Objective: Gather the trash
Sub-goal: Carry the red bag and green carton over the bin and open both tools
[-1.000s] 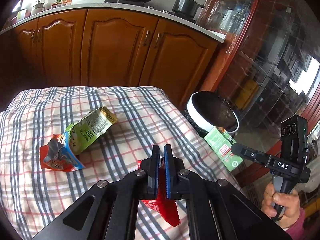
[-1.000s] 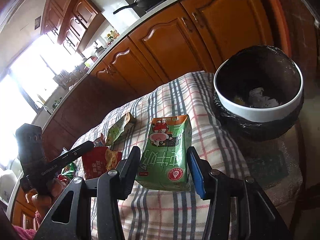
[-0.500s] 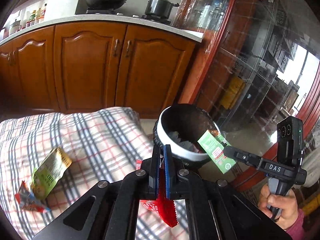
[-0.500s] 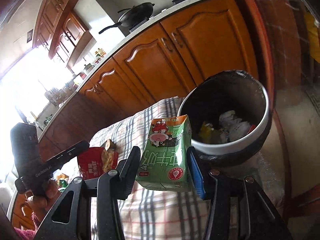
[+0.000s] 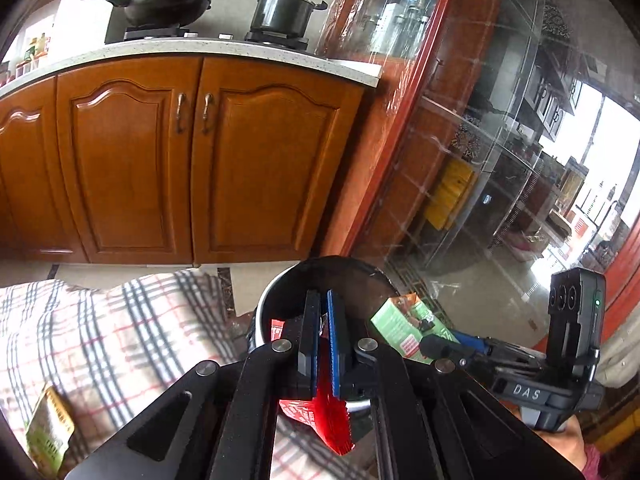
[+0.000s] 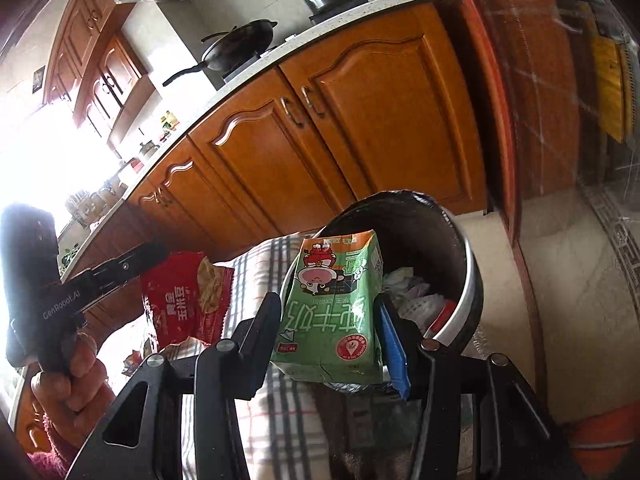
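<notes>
Holding red wrapper (image 5: 332, 420), left gripper (image 5: 323, 344) fingers fully closed on thin, limp foil. Right gripper (image 6: 326, 336) half-open, clamping light, stiff carton (image 6: 332, 312) sides, over bin (image 6: 460, 308).

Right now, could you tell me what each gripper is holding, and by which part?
The left gripper pinches the red snack packet by one edge. The right gripper clamps the green milk carton across its lower sides.

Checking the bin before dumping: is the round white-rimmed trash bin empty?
No, the round white-rimmed trash bin already holds crumpled white trash.
</notes>
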{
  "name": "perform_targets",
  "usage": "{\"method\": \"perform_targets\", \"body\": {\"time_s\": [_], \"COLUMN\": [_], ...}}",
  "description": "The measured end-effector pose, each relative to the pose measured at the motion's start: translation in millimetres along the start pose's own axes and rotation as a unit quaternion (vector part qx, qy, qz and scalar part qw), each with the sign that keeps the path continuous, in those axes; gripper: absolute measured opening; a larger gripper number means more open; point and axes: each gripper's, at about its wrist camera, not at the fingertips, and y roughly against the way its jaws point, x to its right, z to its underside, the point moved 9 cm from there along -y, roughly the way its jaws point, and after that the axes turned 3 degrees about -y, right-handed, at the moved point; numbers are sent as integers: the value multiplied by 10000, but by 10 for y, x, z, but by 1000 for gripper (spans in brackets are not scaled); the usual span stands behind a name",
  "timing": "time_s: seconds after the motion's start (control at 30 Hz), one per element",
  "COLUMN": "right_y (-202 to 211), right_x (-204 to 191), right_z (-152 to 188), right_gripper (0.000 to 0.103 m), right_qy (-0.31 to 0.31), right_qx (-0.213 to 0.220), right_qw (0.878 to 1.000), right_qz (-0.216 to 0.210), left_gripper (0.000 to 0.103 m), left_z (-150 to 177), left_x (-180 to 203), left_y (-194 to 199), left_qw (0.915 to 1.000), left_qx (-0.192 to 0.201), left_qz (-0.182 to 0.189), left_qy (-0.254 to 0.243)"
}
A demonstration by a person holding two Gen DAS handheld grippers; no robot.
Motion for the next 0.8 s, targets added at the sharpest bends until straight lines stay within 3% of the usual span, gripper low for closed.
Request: {"method": "perform_targets", "body": {"time_s": [0.47,0.8], "right_y": [-219,-376], "right_x": [292,354], "right_z": [-156,-175], "right_gripper": [49,52], "right_qy": [46,42], "right_qx": [-129,-270], "right_qw": [9996,9993], "right_qz": [228,271], "left_gripper": [2,8], "left_z": [-74,-40], "left_x": [-4,6], "left_y": [-978,-1218], "left_qw": [9990,9979], "left_qx": [-394,-614], "left_qz": [-133,-83], "left_qy": [133,174]}}
